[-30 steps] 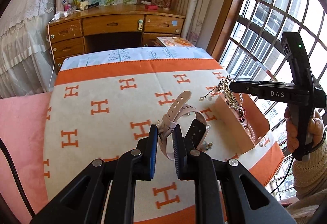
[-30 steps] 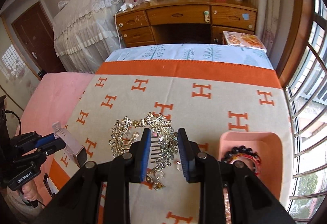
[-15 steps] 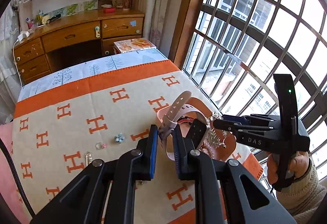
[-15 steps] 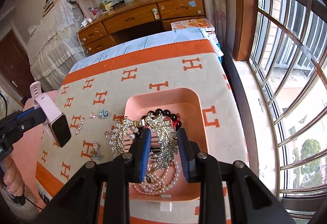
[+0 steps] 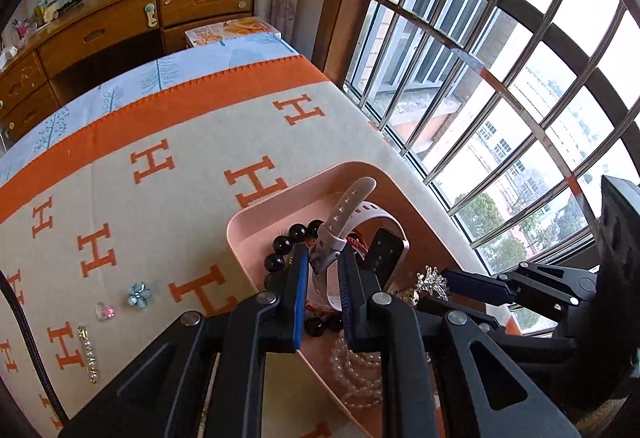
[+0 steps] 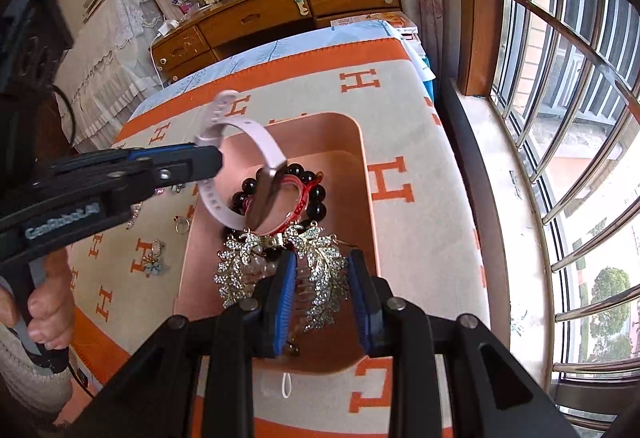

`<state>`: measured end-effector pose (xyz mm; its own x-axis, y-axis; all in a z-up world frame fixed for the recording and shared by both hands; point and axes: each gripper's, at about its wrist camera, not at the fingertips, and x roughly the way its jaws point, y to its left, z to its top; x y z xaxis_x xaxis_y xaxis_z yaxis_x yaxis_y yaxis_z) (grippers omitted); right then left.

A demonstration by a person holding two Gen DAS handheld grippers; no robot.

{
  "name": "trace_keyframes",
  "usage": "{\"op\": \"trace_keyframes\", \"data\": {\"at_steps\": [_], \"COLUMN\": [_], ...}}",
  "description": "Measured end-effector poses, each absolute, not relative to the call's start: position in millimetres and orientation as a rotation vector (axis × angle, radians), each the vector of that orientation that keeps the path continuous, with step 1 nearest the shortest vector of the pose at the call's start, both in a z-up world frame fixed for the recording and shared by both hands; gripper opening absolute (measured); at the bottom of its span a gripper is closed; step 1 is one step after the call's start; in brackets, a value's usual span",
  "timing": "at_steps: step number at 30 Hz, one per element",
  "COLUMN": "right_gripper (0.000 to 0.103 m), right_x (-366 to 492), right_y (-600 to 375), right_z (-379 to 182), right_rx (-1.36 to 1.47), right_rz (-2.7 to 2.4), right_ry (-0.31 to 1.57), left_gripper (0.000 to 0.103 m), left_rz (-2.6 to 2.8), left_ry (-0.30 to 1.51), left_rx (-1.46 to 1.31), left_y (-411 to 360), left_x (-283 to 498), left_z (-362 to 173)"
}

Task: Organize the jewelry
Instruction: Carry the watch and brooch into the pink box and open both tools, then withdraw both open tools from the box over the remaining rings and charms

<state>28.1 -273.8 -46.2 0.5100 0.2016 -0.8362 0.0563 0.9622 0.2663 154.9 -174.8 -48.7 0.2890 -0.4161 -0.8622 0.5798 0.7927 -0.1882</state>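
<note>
Now that I've swung both claws over the pink tray [image 6: 362,142], left gripper [image 5: 323,274] stays clamped on the watch [image 5: 360,214], right gripper [image 6: 322,290] on the rhinestone hair comb [image 6: 320,270], so drop-off's next.

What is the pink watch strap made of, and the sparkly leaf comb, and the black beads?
The watch strap looks like soft matte rubber or silicone: it bends smoothly and has punched holes. The leaf comb seems gold-toned metal set with glittering clear stones, perhaps rhinestones. The black beads are glossy with bright highlights: polished stone, glass or plastic, hard to tell.
</note>
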Motion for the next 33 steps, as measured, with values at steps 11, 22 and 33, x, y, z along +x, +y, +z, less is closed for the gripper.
{"op": "trace_keyframes", "data": {"at_steps": [11,22,33], "right_gripper": [0.029,0.033,0.033], "right_x": [37.7,28.2,-2.5], "right_y": [-253.9,-256.5,-239.0], "right_z": [-57.6,-49.4,-16.7], "right_rx": [0.230,0.285,0.309], "right_rz": [0.119,0.112,0.087], "right_ry": [1.111,1.091,0.963], "left_gripper": [0.019,0.067,0.077], "left_rz": [-0.641,-0.641,-0.505], "left_ry": [1.165,1.042,0.880], "left_rx": [0.131,0.104,0.036], "left_y": [-174.0,-151.5,-83.3], "left_x": [170.4,139.8,90.5], "left_z": [-78.5,-40.3,-0.9]}}
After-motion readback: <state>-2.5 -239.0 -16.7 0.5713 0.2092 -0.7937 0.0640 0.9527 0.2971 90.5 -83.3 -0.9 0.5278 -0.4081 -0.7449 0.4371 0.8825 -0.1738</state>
